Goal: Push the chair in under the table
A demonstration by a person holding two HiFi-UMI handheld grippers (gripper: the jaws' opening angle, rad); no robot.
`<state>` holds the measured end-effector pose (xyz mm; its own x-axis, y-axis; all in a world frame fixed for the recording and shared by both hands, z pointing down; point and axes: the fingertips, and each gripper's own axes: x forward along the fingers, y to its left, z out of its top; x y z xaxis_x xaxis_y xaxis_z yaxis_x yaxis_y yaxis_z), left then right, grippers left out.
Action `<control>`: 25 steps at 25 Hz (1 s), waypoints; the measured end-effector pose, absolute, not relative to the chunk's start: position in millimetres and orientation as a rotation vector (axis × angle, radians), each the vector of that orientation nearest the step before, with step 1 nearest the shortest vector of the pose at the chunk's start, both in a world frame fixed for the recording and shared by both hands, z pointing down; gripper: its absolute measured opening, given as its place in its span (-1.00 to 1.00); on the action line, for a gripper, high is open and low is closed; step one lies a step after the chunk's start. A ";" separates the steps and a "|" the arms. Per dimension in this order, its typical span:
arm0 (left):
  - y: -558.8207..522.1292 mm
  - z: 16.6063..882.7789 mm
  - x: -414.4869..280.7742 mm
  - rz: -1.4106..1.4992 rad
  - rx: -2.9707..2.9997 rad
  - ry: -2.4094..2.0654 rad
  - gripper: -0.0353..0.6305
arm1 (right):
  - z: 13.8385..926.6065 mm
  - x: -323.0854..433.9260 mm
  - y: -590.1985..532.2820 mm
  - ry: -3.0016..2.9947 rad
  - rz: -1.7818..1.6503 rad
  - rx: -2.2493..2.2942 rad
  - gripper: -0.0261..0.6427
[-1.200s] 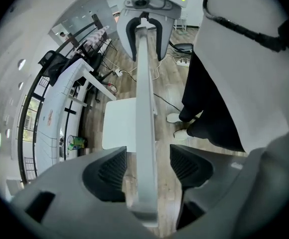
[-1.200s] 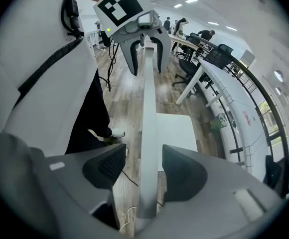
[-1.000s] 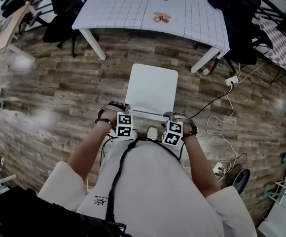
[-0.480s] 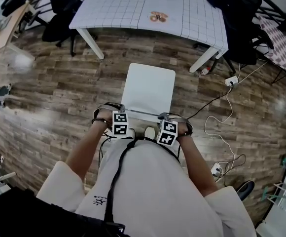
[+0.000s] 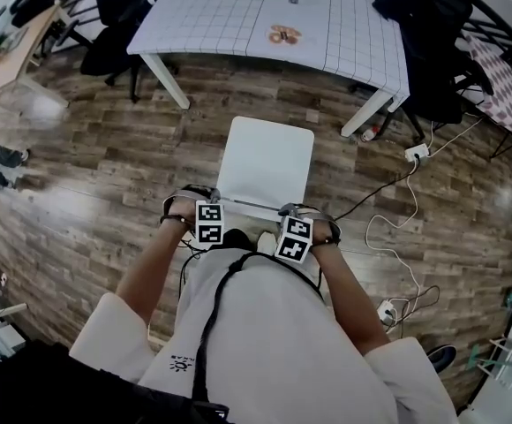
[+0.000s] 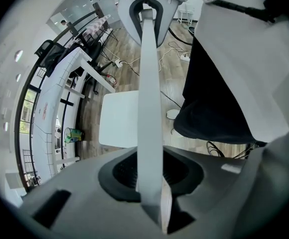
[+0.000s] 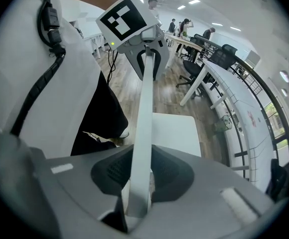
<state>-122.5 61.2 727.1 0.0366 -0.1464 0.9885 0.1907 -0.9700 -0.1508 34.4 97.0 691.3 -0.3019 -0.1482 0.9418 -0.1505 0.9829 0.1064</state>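
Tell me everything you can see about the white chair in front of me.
The white chair is smooth, plastic-looking: a flat squarish seat and thin backrest. It stands upright on the wood floor, facing the white table but clear of it. The left gripper and right gripper each hold the backrest's top edge between their jaws; the left's jaws are opening.

Head view looks down; close gripper views apparently share the chair (image 5: 265, 162).
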 end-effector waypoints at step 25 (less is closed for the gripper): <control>6.9 724.0 -106.7 -2.023 -2.087 -0.007 -0.53 | 689.6 49.8 43.2 -1.884 0.003 0.209 -0.66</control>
<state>-106.7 6.9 724.0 0.0444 -0.1583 0.9864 0.1652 -0.9726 -0.1635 49.8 43.2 689.6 -0.3030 -0.1427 0.9422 -0.1458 0.9840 0.1022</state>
